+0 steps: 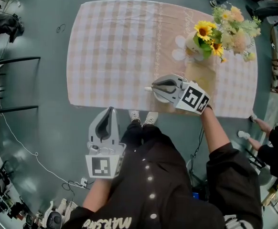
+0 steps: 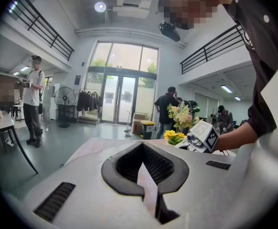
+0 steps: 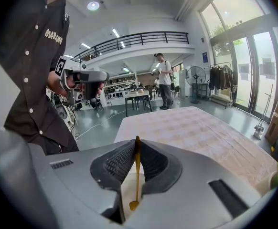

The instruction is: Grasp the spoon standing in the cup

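A thin gold spoon (image 3: 137, 168) stands upright between the pads of my right gripper (image 3: 136, 149), which is shut on its handle; its small end shows low between the jaws. In the head view the right gripper (image 1: 153, 87) lies over a white cup (image 1: 161, 98) near the table's front edge, hiding most of it, and the spoon cannot be made out there. My left gripper (image 1: 111, 110) hangs off the table in front of the person's legs. Its jaws (image 2: 142, 149) are shut with nothing between them.
The table (image 1: 120, 46) carries a pale checked cloth. A vase of yellow and pink flowers (image 1: 210, 35) stands at its far right, just beyond the right gripper. People stand around the hall, and a black-legged table (image 1: 5, 85) is to the left.
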A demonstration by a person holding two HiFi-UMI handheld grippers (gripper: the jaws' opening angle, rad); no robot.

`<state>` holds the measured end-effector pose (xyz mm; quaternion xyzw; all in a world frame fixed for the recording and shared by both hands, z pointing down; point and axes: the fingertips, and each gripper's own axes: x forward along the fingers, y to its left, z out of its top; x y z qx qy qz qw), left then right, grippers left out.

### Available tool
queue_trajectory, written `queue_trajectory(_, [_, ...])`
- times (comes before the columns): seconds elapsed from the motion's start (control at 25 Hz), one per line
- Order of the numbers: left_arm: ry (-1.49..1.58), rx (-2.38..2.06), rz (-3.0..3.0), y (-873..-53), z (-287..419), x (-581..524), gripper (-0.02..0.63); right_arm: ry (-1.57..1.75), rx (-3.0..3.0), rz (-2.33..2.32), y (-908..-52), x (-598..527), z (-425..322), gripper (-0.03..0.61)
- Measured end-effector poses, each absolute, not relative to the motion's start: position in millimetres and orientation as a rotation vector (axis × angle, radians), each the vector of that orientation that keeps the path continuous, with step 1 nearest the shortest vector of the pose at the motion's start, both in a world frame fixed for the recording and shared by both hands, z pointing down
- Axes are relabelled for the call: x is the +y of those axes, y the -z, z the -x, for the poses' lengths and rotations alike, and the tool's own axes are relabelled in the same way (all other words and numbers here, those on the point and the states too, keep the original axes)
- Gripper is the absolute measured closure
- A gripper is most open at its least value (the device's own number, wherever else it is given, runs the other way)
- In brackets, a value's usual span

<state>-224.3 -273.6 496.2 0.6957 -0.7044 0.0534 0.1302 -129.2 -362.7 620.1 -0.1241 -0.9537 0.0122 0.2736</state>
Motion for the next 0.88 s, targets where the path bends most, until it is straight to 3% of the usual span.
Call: queue_trajectory(0.88, [-0.109,-2.038,-2.103,-464.0,206.5,-284.4,0.604,0.060,-2.729,0.020,-556.6,-367.1,96.2,0.552])
